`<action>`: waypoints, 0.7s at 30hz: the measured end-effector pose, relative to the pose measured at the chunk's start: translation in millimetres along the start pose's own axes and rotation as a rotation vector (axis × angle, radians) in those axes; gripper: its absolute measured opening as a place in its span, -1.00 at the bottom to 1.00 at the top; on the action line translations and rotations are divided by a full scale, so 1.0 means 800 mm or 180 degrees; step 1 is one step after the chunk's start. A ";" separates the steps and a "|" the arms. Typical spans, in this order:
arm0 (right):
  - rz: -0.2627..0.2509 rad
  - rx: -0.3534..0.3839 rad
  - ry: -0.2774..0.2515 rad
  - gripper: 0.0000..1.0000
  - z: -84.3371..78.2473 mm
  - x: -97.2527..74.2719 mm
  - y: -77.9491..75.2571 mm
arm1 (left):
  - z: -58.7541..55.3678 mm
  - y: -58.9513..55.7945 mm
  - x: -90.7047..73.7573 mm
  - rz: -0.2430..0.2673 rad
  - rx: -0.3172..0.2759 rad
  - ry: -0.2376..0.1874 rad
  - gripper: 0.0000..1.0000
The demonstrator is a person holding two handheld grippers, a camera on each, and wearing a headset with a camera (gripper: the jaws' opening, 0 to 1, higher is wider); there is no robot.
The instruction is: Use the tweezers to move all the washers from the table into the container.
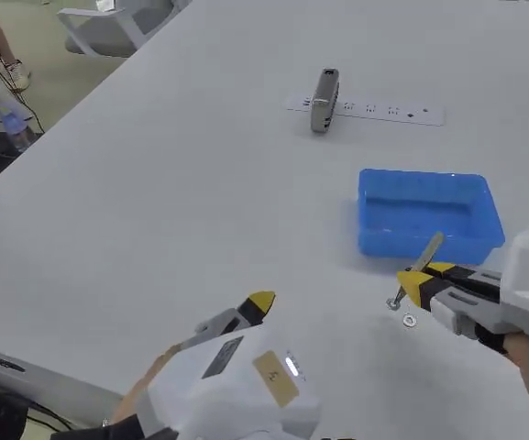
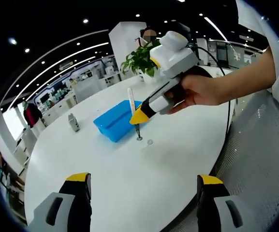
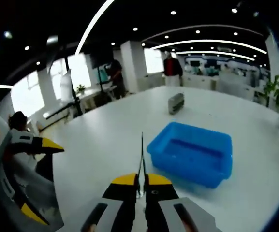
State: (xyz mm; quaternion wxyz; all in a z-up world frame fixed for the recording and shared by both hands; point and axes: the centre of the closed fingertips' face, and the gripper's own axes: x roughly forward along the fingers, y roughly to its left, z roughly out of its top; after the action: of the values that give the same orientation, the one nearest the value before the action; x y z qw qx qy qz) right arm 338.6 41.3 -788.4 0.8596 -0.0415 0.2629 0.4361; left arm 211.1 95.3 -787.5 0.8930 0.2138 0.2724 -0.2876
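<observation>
a small flat silver metal washer (image 1: 409,321) lies on the white table (image 1: 200,202) in the lower right of the head view, just beside the tips of the slim metal tweezers (image 1: 432,247); in the left gripper view the same washer (image 2: 150,142) sits just right of the tweezer tips, which touch the tabletop; a second small ring-like piece (image 1: 395,303) sits right at those tips, and i cannot tell whether it is pinched; the right gripper (image 1: 424,282), with its yellow-tipped jaws clenched on the tweezers, comes in from the right edge; in the right gripper view its jaws (image 3: 141,180) are pressed together around the thin tweezers (image 3: 141,150); the shallow blue plastic rectangular container (image 1: 429,215) stands just above the tweezers in the head view, with no washer visible in it; the left gripper (image 1: 250,310) is at the bottom centre, well apart from the washer, its jaws (image 2: 144,179) released and spread wide in its own view; toward the top, a white power strip (image 1: 383,111) lies on the table with a grey block (image 1: 324,99) standing on its left end.
</observation>
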 end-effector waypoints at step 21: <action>-0.0387 -0.0174 -0.0468 -0.97 0.096 -0.018 -0.049 | -0.003 -0.001 0.003 0.0005 0.0070 0.0042 0.90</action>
State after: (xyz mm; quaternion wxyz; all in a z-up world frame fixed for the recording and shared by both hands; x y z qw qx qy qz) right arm 393.5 29.7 -721.8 0.9000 -0.0487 0.1841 0.3921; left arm 211.2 95.2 -790.8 0.8890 0.2257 0.2749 -0.2885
